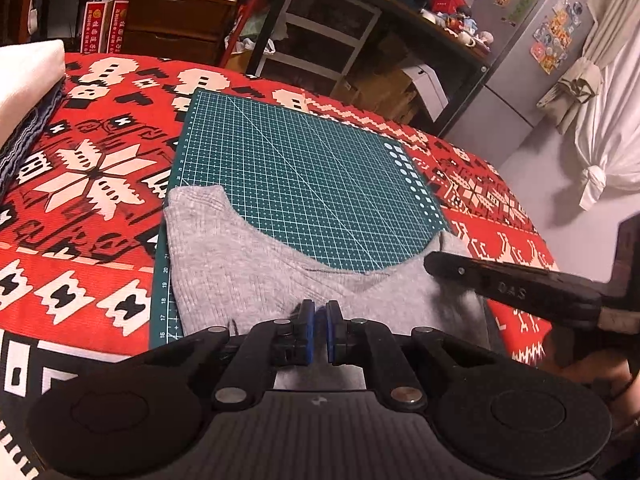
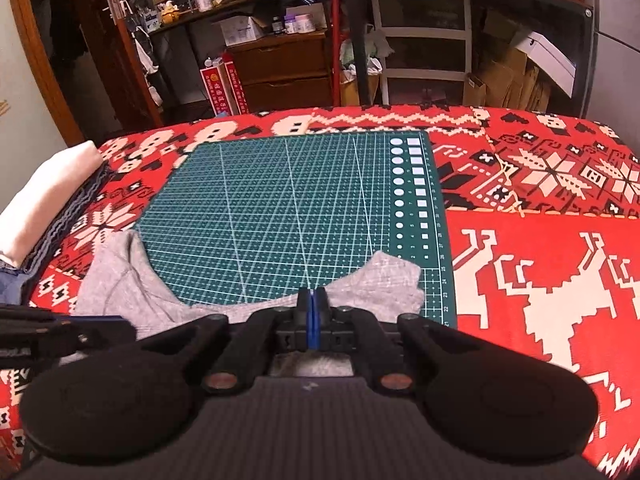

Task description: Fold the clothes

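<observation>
Folded stack point(image 2: 44, 200) beside cutting mat point(image 2: 288, 208)

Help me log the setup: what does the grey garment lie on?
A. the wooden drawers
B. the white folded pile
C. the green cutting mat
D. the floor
C: the grey garment spreads across the near edge of the green cutting mat, on the red patterned blanket.

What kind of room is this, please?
Probably a lived-in room at home, a bedroom or storage room: a wooden drawer chest, cluttered shelves, a fridge with magnets, and a patterned red blanket.
</observation>
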{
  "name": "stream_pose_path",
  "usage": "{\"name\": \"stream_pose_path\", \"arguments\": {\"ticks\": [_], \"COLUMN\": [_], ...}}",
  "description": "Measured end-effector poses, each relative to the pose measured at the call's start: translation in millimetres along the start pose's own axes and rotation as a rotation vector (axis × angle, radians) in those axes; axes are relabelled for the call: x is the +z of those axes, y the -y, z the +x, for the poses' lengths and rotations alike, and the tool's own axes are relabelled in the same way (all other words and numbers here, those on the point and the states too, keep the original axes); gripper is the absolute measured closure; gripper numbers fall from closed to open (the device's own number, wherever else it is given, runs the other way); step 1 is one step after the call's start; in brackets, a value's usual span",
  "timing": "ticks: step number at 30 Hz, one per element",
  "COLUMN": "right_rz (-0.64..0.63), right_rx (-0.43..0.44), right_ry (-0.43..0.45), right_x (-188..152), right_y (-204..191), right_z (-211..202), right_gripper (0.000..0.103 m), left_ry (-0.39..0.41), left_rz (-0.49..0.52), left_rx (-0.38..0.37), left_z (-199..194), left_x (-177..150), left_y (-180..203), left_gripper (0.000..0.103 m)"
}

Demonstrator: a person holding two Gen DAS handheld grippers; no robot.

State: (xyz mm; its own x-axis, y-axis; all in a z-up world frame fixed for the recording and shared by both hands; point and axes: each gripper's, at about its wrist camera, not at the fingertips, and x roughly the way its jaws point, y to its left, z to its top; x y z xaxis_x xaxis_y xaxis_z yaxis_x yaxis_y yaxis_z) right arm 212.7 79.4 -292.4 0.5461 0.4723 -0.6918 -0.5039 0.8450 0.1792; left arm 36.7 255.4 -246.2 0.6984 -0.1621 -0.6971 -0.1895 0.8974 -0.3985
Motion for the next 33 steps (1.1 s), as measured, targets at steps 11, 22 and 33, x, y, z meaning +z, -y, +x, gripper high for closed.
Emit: {"name": "stream_pose_path", "arguments": {"ticks": [11, 22, 33], "right_rz": [-0.110, -0.152, -0.085], "right_rx": [0.090, 0.118, 0.103], "right_ry": [-0.043, -0.061, -0.007], "right_x": [-8.8, -6.4, 1.8], "right_y": [-46.4, -61.2, -45.8], "right_z": [11.0, 15.1, -2.9], "right_gripper": [0.102, 0.102, 0.102], "left_ry": [-0.009, 0.030, 0.034], "left_rz": [0.041, 0.024, 0.069], "left_rx": [0.008, 0.005, 0.112], "left_z": [23.7, 14.1, -4.4], "left_x": [18.1, 19.2, 21.7], "left_y": [4.2, 3.4, -4.6], "left_gripper": [0.096, 0.096, 0.096]}}
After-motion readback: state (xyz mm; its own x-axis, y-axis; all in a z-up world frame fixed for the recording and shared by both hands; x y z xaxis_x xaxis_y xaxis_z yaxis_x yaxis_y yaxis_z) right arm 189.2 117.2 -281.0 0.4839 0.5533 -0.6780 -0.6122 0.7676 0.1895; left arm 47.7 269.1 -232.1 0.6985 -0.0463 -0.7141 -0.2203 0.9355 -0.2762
